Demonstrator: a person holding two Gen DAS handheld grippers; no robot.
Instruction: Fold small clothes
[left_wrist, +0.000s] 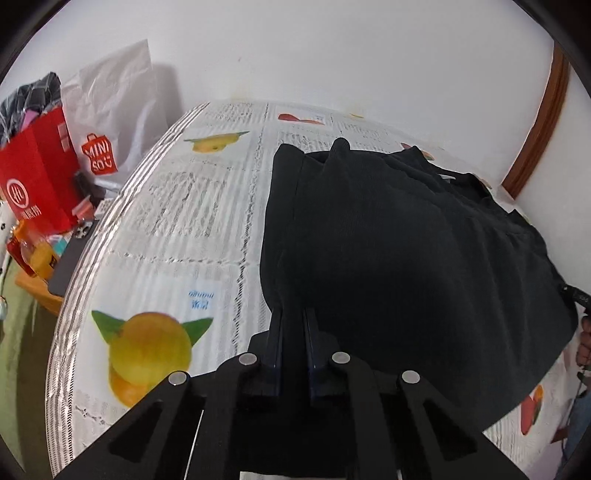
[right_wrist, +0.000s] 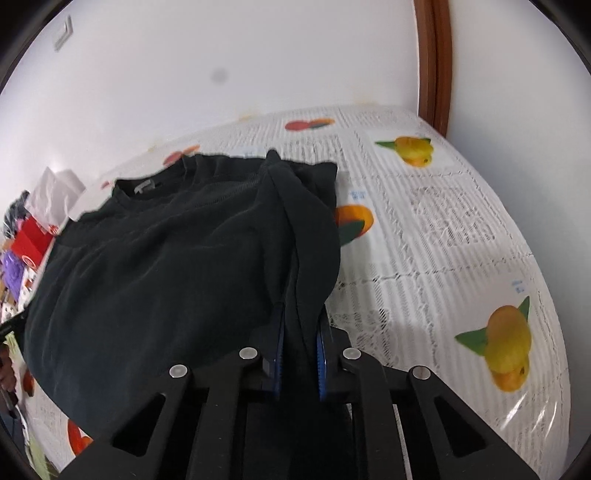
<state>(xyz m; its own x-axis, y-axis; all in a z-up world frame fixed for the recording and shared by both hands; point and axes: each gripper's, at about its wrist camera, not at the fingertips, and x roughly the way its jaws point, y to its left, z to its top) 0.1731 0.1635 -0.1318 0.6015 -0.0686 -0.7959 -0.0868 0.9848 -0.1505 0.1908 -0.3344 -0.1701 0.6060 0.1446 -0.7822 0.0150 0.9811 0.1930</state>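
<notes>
Hand-held grippers, left (left_wrist: 293, 314) and right (right_wrist: 300, 314), are pinching the shirt (left_wrist: 406, 240) hem; next, carrying it toward the collar.

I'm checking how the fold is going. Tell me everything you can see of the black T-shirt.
The black T-shirt is soft, matte knit with a ribbed round neck and a pale label inside the collar. It lies on the fruit-print tablecloth, neck toward the wall, both sleeves already turned in over the body. The left gripper is shut on one hem corner and the right gripper on the other; cloth bunches between each pair of fingers.
</notes>
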